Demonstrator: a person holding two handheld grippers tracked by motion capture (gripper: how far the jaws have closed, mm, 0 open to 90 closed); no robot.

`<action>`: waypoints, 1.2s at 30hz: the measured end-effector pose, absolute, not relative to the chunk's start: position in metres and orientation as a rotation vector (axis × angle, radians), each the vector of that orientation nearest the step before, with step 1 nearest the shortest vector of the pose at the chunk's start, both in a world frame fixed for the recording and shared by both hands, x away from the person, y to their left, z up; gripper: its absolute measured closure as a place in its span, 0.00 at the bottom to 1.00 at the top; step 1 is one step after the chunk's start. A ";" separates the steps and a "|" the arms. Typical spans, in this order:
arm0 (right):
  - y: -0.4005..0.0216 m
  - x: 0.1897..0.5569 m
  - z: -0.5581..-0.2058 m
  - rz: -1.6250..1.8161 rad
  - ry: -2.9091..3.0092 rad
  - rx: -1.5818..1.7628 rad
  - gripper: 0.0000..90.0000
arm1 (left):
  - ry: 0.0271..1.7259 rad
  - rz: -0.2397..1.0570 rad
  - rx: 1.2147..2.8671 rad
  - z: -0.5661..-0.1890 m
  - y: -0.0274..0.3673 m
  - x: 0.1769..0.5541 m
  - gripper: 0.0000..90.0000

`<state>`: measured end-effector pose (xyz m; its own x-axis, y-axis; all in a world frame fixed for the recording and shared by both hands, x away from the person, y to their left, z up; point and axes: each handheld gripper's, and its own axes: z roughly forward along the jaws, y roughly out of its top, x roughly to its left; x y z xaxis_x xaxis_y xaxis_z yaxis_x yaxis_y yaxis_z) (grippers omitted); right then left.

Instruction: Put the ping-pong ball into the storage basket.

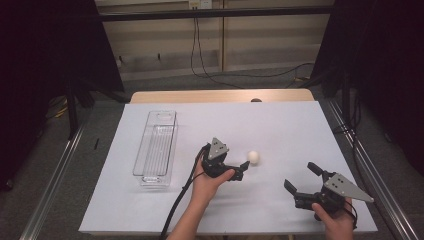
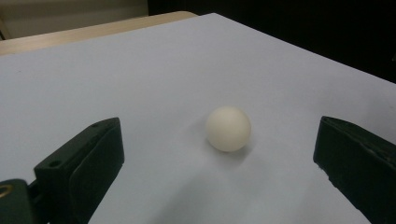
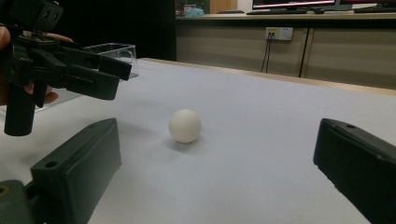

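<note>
White and round, the ball (image 1: 253,157) was seen just right of centre in the high view, close ahead of the left tongs (image 1: 239,171), whose jaws were spread wide and not touching it. The right tongs (image 1: 304,176), equally wide, were held apart at lower right. A clear plastic bin (image 1: 155,147) was seen empty at centre left. A pale sheet covered the counter (image 1: 220,96); carpet lay beyond.

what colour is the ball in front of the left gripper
The ball is plain off-white, with no markings; the left gripper view shows it best.
</note>
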<state>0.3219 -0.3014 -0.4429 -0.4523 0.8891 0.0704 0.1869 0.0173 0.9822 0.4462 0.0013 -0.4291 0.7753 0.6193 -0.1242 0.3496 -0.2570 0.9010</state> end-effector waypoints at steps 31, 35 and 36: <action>-0.303 0.322 -0.442 1.483 1.691 1.103 0.01 | 0.766 0.320 1.918 -0.432 -0.018 0.456 0.03; -0.304 0.322 -0.442 1.481 1.694 1.099 0.01 | 0.766 0.311 1.926 -0.435 -0.019 0.458 0.03; -0.304 0.322 -0.442 1.483 1.695 1.097 0.01 | 0.773 0.310 1.930 -0.435 -0.020 0.458 0.03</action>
<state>0.3215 -0.3042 -0.4419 -0.4583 0.8864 0.0655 0.1826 0.0218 0.9829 0.4577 -0.0198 -0.4352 0.7634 0.6359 -0.1133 0.3816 -0.3025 0.8734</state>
